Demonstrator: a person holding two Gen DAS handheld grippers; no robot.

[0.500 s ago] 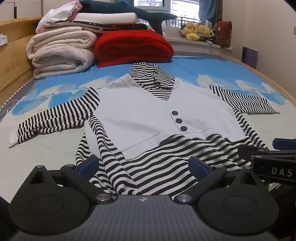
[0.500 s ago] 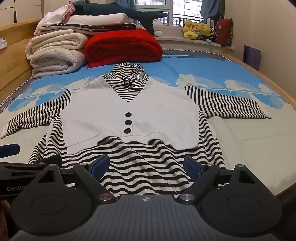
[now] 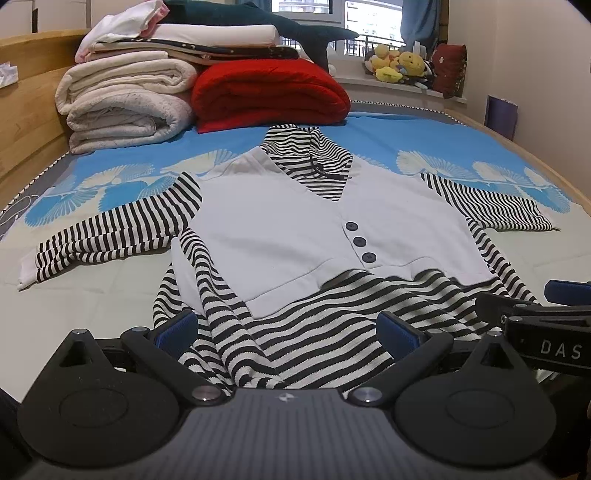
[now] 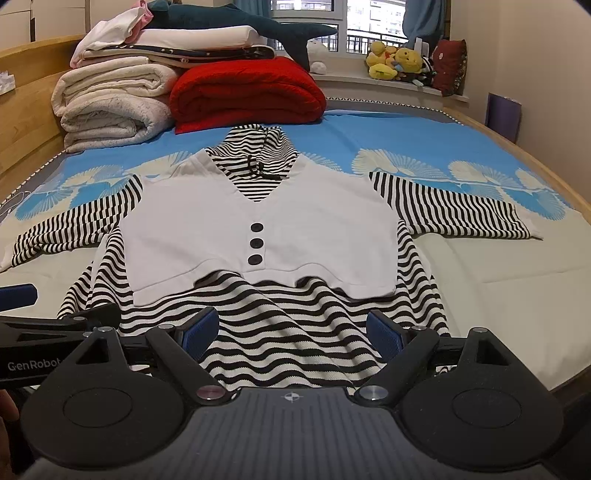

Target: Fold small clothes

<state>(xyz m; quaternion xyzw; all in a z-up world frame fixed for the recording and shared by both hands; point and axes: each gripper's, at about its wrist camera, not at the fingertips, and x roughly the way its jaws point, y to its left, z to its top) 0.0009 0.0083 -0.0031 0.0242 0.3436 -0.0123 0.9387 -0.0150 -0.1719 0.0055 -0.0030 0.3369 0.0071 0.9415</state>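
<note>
Bedroom w/ a wide bed (image 3: 92, 280) filling both views; its cover is pale at the bottom and blue w/ white fan shapes higher up; wooden headboard panel runs along the left edge. Upper left of frame: stack of cream blankets (image 3: 125, 99) w/ folded whites on top; just right of it a folded red quilt (image 3: 269, 94), touching the stack; a dark teal plush shark (image 4: 236, 22) lies across the top of both. Upper right: window sill w/ yellow plush toys (image 3: 397, 64) and a dark red cushion (image 3: 448, 68).

Centre of frame: small striped top (image 3: 295, 229) lies flat on the bed, front up, neck toward the quilt, hem toward the cameras; white vest panel w/ three dark buttons (image 3: 359, 242) down the middle; black-and-white striped collar, sleeves and lower part. Left sleeve (image 3: 110, 232) spreads toward the left edge, right sleeve (image 4: 450, 214) toward the right edge; both unfolded. Lower striped part is rumpled, esp. at lower left in the left wrist view.

Left tongs (image 3: 286, 328) at bottom centre of the left view; blue pads wide apart, hem between them, gripping nothing; cannot tell if pads touch the cloth. Right tongs (image 4: 291, 332) at bottom centre of the right view; also spread apart over the hem, nothing clamped. Each tool shows at the other's side edge; the two sit side by side at the hem.
</note>
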